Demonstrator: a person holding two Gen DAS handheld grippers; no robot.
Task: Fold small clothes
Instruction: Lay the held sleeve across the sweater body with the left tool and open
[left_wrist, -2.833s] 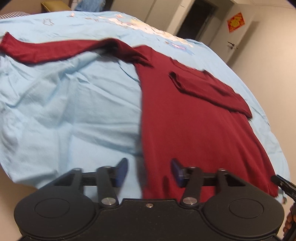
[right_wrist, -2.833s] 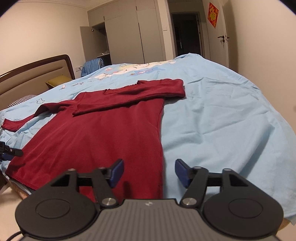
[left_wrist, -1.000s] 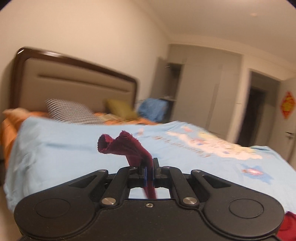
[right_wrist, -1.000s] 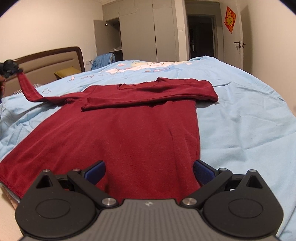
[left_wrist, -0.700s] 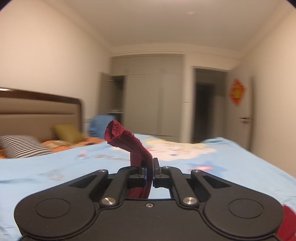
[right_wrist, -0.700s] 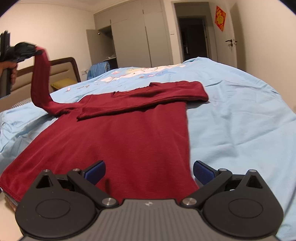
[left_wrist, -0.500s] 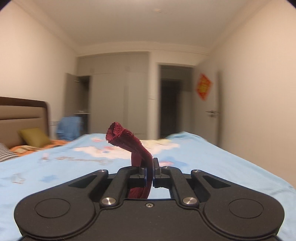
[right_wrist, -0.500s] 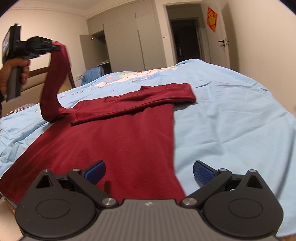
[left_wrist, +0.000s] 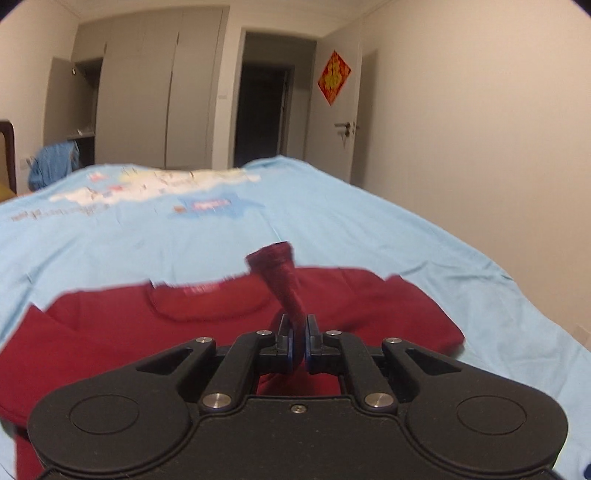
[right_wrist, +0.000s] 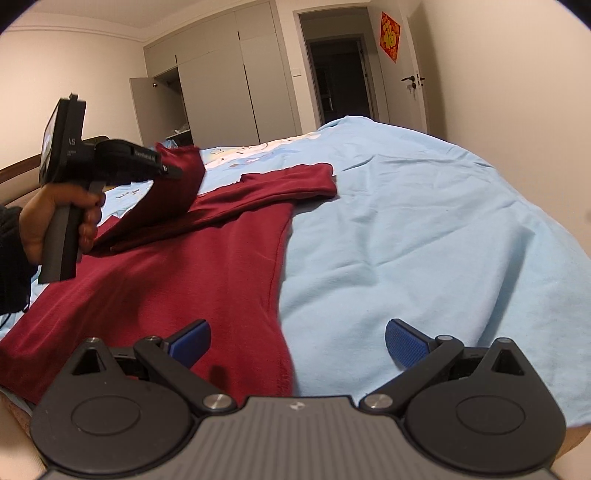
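A dark red long-sleeved top (right_wrist: 177, 280) lies flat on the light blue bedspread (right_wrist: 424, 236), its far sleeve folded across the chest. My left gripper (left_wrist: 295, 334) is shut on the cuff of the near sleeve (left_wrist: 279, 278) and holds it in the air over the top's neckline (left_wrist: 207, 306). From the right wrist view, that left gripper (right_wrist: 168, 170) hangs above the top's shoulder, with the lifted sleeve (right_wrist: 173, 195) draping down from it. My right gripper (right_wrist: 297, 341) stands open over the hem at the top's right edge, nothing between its fingers (right_wrist: 402, 343).
The bed's near edge runs just under my right gripper. A person's hand (right_wrist: 55, 218) grips the left tool's handle. Beyond the bed are grey wardrobes (right_wrist: 229, 88), a dark doorway (right_wrist: 340, 81) and a door with a red decoration (right_wrist: 390, 31). A blue garment (left_wrist: 53, 162) hangs at the far left.
My left gripper has carried the sleeve cuff from the left side, up and across over the top's chest, then lower. The right gripper has stayed open near the hem, drifting slightly right.
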